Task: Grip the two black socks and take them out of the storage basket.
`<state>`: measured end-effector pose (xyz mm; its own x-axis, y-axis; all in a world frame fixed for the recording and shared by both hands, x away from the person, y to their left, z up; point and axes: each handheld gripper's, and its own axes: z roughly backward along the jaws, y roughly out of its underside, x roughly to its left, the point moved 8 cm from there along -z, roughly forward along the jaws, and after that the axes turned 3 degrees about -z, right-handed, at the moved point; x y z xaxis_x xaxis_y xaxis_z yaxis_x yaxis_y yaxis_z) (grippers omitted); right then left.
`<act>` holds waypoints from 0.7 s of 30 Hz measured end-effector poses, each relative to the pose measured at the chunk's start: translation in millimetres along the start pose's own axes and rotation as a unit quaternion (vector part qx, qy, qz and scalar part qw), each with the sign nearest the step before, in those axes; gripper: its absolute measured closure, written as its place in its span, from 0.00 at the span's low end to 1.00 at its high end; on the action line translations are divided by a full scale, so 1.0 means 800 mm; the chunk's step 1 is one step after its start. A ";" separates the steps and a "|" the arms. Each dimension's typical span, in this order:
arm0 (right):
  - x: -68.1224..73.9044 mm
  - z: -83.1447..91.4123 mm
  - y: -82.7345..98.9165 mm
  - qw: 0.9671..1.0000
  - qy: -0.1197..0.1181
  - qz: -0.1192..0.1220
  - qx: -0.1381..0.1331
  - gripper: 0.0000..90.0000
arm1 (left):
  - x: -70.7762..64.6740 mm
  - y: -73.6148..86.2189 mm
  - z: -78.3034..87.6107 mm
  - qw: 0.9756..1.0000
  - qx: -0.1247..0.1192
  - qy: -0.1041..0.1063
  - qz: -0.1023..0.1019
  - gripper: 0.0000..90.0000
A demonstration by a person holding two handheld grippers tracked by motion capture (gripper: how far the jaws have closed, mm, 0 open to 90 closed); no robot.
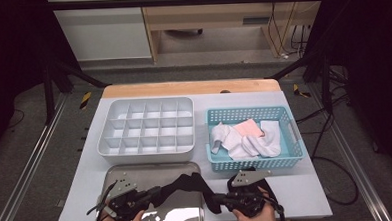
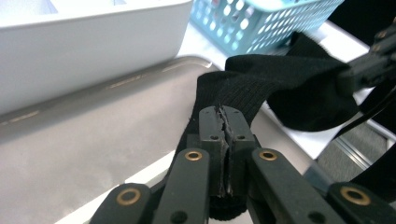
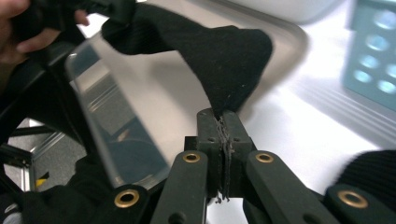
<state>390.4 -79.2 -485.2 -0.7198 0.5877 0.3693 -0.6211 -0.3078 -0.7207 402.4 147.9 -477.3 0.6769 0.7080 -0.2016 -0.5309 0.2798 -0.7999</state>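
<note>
A black sock [image 1: 187,180] hangs stretched between my two grippers above a shiny metal tray [image 1: 151,170] at the table's front edge. My left gripper [image 1: 155,193] is shut on one end of it. In the left gripper view the pads [image 2: 225,114] are pinched together on the ribbed fabric of the sock [image 2: 280,84]. My right gripper [image 1: 215,197] is shut on the other end. In the right gripper view the sock [image 3: 210,51] rises from the closed tips [image 3: 224,119] toward the other hand at the top left, and the tray [image 3: 116,130] lies below.
A white tray with many compartments [image 1: 144,127] sits behind the metal tray. To its right stands a blue plastic basket [image 1: 254,110] holding white cloth items [image 1: 245,144] and a pink one [image 1: 249,128]. Bare white table lies right of the tray.
</note>
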 end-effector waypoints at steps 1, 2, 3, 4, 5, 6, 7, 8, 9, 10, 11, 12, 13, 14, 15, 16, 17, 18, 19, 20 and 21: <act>-0.008 -0.003 -0.001 1.000 0.005 -0.011 0.006 0.98 | 0.002 0.001 -0.007 1.000 0.005 0.001 0.001 0.96; -0.017 -0.006 -0.002 1.000 0.012 -0.025 0.007 0.98 | 0.005 0.003 -0.014 1.000 0.017 -0.004 -0.002 0.96; -0.025 -0.010 -0.003 0.999 0.020 -0.033 0.010 0.98 | 0.009 0.006 -0.021 1.000 0.025 -0.005 -0.004 0.96; -0.034 -0.014 -0.002 0.999 0.034 -0.037 0.015 0.97 | 0.012 0.008 -0.029 1.000 0.031 -0.003 -0.003 0.96; -0.045 -0.019 -0.004 0.998 0.060 -0.034 0.010 0.97 | 0.015 0.010 -0.034 0.999 0.035 -0.003 -0.003 0.96; -0.052 -0.022 -0.004 0.997 0.073 -0.030 0.009 0.96 | 0.016 0.011 -0.038 0.999 0.036 -0.003 -0.003 0.96; -0.057 -0.024 -0.004 0.996 0.086 -0.028 0.009 0.94 | 0.019 0.011 -0.041 0.999 0.035 -0.004 -0.006 0.95; -0.063 -0.027 -0.005 0.995 0.101 -0.024 0.002 0.95 | 0.020 0.011 -0.044 0.999 0.032 -0.006 -0.008 0.95; -0.065 -0.030 -0.004 0.994 0.108 -0.020 0.002 0.94 | 0.023 0.012 -0.046 0.999 0.032 -0.008 -0.008 0.95; -0.067 -0.033 -0.004 0.993 0.118 -0.016 0.001 0.91 | 0.023 0.012 -0.048 1.000 0.030 -0.002 -0.005 0.95; -0.070 -0.035 -0.003 0.991 0.132 -0.010 -0.002 0.90 | 0.023 0.013 -0.050 1.000 0.027 0.007 -0.006 0.94; -0.072 -0.038 -0.002 0.990 0.138 -0.002 -0.001 0.90 | 0.023 0.015 -0.051 1.000 0.029 0.004 -0.007 0.95; -0.073 -0.040 -0.001 0.990 0.143 -0.004 0.002 0.88 | 0.022 0.015 -0.052 1.000 0.030 0.005 -0.008 0.95; -0.073 -0.039 -0.002 0.989 0.146 -0.001 -0.001 0.86 | 0.020 0.016 -0.051 0.999 0.029 0.008 -0.011 0.96; -0.072 -0.037 -0.004 0.989 0.148 0.004 -0.011 0.84 | 0.018 0.015 -0.050 1.000 0.025 0.009 -0.012 0.96; -0.070 -0.033 -0.006 0.989 0.146 0.010 -0.021 0.81 | 0.016 0.013 -0.047 1.000 0.020 0.010 -0.018 0.96; -0.066 -0.029 -0.010 0.989 0.142 0.014 -0.035 0.79 | 0.012 0.010 -0.044 1.000 0.013 0.012 -0.021 0.96; -0.061 -0.023 -0.014 0.989 0.139 0.022 -0.052 0.76 | 0.010 0.008 -0.042 1.000 0.009 0.014 -0.023 0.96; -0.057 -0.019 -0.017 0.988 0.136 0.028 -0.060 0.75 | 0.008 0.005 -0.039 1.000 0.004 0.015 -0.024 0.96; -0.052 -0.017 -0.021 0.989 0.129 0.034 -0.071 0.74 | 0.005 0.002 -0.036 1.000 -0.002 0.018 -0.025 0.96; -0.047 -0.015 -0.025 0.988 0.124 0.044 -0.081 0.72 | 0.003 0.000 -0.033 0.999 -0.008 0.018 -0.027 0.96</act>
<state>433.3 -86.2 -491.5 -0.6577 0.7359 0.1609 -0.4875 -0.2530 -0.8357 417.4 132.5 -492.5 0.7229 0.6677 -0.1779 -0.4851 0.3069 -0.8188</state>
